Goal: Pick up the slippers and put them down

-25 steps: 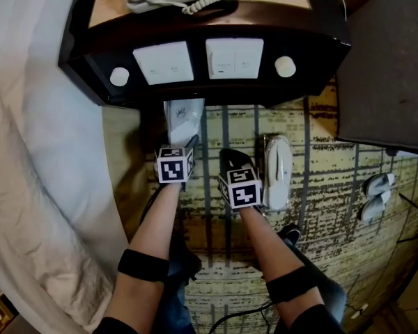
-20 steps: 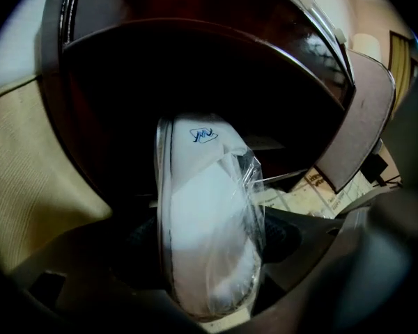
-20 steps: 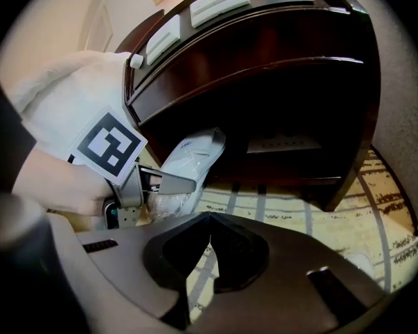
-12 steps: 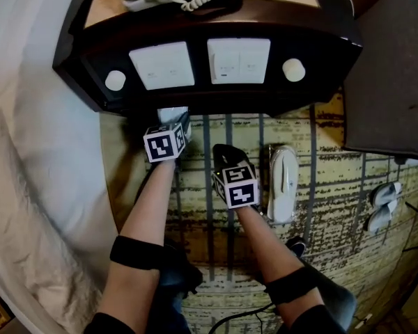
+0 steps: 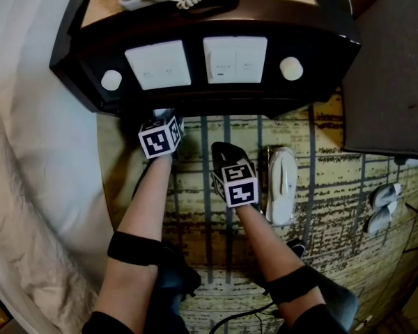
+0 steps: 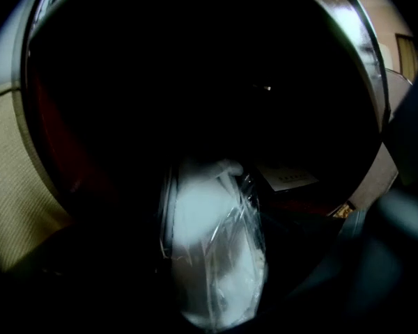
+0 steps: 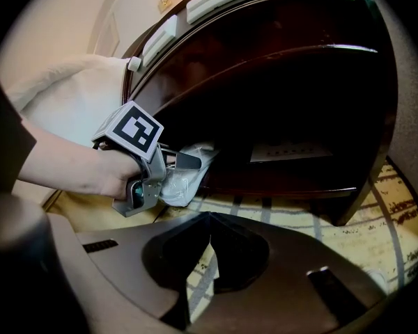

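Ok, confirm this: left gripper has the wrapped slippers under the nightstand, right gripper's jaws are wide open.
No: the right gripper is shut, empty, per the right gripper view. The left gripper, jaws opening, has the wrapped slippers between them under the nightstand.

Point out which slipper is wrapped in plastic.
The wrapped slipper in the left gripper, under the nightstand; the bare slipper lies on the carpet beside the right gripper.

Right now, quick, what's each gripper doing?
Left gripper: jaws opening, bagged slippers between them.
Right gripper: closed, empty.
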Tool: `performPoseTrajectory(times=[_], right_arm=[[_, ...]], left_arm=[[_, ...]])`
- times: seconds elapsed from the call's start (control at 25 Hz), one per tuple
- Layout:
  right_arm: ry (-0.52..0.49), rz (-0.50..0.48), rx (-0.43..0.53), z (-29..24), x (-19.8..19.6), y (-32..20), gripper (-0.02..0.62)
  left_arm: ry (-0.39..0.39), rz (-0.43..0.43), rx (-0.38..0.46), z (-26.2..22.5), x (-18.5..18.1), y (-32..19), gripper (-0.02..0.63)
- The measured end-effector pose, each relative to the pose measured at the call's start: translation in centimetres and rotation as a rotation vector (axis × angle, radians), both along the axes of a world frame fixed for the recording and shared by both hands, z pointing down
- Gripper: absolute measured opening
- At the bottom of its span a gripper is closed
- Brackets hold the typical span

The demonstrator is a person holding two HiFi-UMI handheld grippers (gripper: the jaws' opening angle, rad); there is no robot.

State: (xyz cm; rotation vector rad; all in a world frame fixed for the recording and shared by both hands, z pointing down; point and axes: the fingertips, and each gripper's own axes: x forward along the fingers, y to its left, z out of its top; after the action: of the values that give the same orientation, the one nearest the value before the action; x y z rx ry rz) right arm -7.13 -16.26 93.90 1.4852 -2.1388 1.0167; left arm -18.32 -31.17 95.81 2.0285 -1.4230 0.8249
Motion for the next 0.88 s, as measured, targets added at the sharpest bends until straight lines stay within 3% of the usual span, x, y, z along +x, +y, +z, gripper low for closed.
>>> performPoseTrajectory(times=[0.16,0.32,0.6,0.76,0.88], right_arm=[[-0.001,0.009,0.005,-0.2,0.3,0.0,0.002],[0.001,0.018,0.010,-1.3,0.2,0.5,0.002],[0.016,0.004,-0.025,-8.1,0.4,3.7,0.002],[0.028,0.007,-0.047,-15.4,1.2,6.1,0.002],[0.055,0.002,-0.052,-21.2,2.3,7.8,0.002]], left_arm=[[-0.044,0.074,0.068,-0.4,0.8,-0.1,0.445],[-0.080,0.077,0.096,-2.2,0.5,0.6,0.462],[-0.138,0.117,0.054,-8.9,-0.5,5.9,0.463],[-0.167,0.168,0.004,-15.1,-1.0,11.5,0.389],[-0.169,0.208,-0.015,-20.9,-1.0,15.6,0.262]])
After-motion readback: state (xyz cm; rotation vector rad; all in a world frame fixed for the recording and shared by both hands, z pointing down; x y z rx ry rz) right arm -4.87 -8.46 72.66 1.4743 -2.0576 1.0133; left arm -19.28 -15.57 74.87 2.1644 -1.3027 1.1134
